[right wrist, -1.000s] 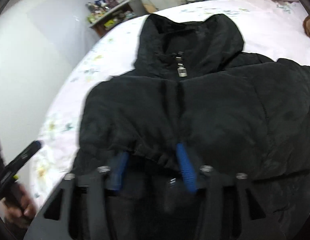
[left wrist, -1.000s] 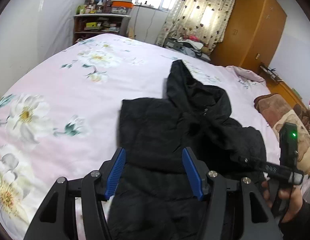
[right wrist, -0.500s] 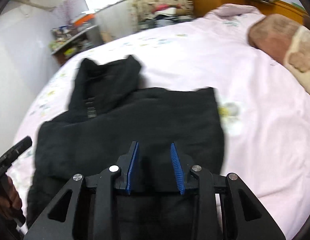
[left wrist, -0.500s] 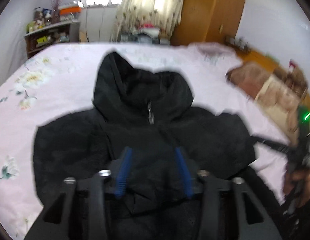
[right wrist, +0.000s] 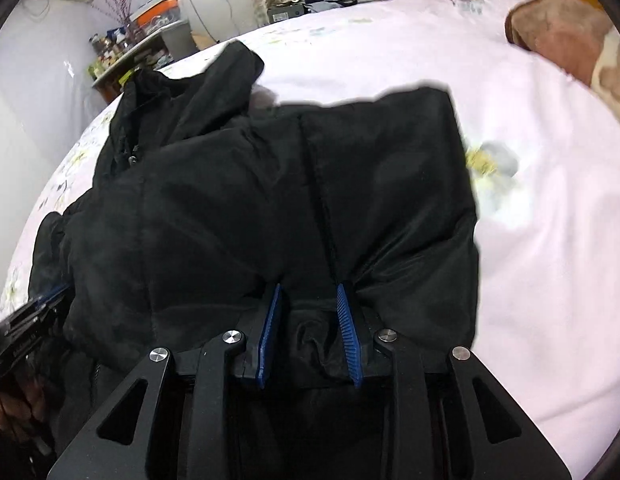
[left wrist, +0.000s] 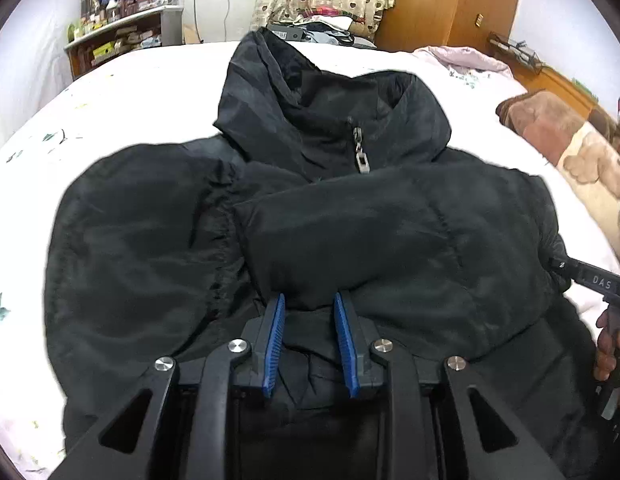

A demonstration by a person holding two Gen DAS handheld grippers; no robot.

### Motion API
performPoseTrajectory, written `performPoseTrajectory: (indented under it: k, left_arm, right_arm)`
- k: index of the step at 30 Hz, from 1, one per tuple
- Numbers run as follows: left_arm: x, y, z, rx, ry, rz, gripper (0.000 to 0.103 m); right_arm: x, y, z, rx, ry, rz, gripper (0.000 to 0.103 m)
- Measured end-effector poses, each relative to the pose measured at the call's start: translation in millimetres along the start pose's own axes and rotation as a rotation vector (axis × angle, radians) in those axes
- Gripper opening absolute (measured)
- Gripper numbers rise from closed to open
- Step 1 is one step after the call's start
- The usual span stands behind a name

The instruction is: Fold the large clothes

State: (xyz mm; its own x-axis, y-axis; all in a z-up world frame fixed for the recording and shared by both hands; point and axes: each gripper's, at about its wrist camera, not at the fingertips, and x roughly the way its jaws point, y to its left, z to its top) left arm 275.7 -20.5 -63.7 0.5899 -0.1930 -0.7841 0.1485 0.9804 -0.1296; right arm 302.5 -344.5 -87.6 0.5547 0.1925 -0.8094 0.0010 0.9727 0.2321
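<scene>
On the bed (left wrist: 110, 92), black hooded jacket (left wrist: 349, 220) lies front-up, sleeves folded across chest. Left hand-held gripper (left wrist: 310, 320) and right hand-held gripper (right wrist: 308, 312) each pinch a bunch of jacket fabric between narrowed jaws, probably to bring the lower part over.

Both grippers' fingers (left wrist: 274, 332) narrowed, now bunching jacket (left wrist: 150, 240) fabric btwn them.

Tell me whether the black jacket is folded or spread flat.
Partly folded. The jacket lies on the bed with its sleeves laid across the chest below the zipper pull; hood still extended, not folded.
</scene>
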Motion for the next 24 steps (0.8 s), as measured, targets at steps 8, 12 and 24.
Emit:
performPoseTrajectory:
  k: [8,12,24]
  left_arm:
    - [-23.6,-11.5,49.7,0.047,-0.139,0.061,0.028]
    - [35.5,5.7,43.6,0.022,-0.042,0.108,0.028]
    - [45.3,14.6,31.6,-0.007,-0.047,0.070,0.028]
  right_arm:
    - [-28.7,-6.1,51.7,-0.041,-0.140,-0.059,0.029]
    - [7.9,-22.2,66.8,-0.015,-0.078,-0.100,0.029]
    - [40.3,-35.8,57.0,-0.023,0.007,-0.110,0.029]
